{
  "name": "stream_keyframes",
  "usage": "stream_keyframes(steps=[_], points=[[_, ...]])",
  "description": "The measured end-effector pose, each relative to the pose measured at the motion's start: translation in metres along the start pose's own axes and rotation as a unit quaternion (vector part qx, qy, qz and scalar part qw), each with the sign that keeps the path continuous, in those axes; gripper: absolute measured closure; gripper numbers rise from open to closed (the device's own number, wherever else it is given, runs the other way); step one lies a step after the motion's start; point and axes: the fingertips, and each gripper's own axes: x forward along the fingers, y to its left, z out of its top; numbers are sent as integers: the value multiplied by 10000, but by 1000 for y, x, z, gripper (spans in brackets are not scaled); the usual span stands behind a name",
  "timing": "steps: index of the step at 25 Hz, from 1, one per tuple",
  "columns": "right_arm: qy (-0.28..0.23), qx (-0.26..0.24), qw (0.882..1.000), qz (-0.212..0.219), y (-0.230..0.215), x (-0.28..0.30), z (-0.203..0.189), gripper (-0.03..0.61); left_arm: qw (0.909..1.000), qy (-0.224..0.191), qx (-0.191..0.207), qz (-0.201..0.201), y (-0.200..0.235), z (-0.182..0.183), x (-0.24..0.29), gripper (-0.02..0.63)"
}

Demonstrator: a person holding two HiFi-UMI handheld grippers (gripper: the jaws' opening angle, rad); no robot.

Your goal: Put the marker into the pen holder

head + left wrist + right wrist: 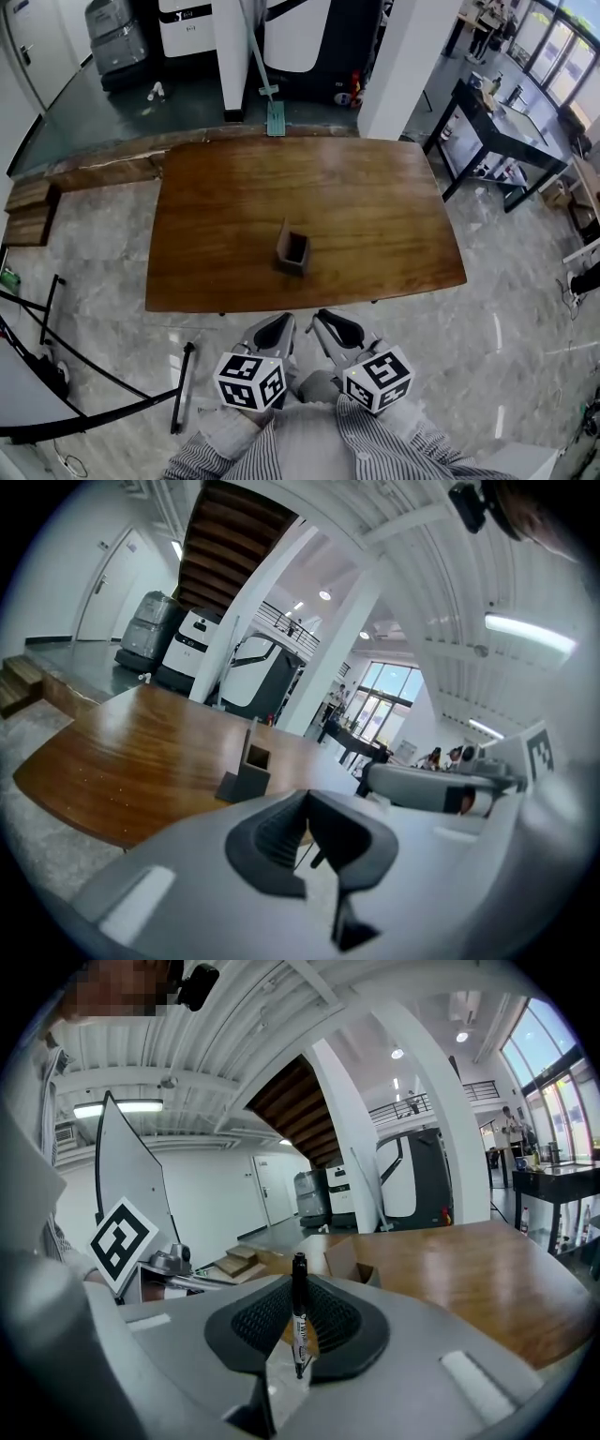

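Both closed: right gripper [298, 1286] around marker [299, 1321] (left gripper [306, 799] empty)

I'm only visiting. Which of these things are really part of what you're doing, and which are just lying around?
Part of the job:
marker, clamped in the right gripper
pen holder, standing on the table
left gripper, shut and empty

Just lying about:
grey machine
black bench
wooden steps

One marker [299, 1309] — one pen holder [292, 253]
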Motion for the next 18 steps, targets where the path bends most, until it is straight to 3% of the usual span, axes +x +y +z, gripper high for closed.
stream_keyframes(steps=[18], points=[[110,-26,9991,399,-49,45,24,534,9997,-1,-222,142,17,28,58,606]])
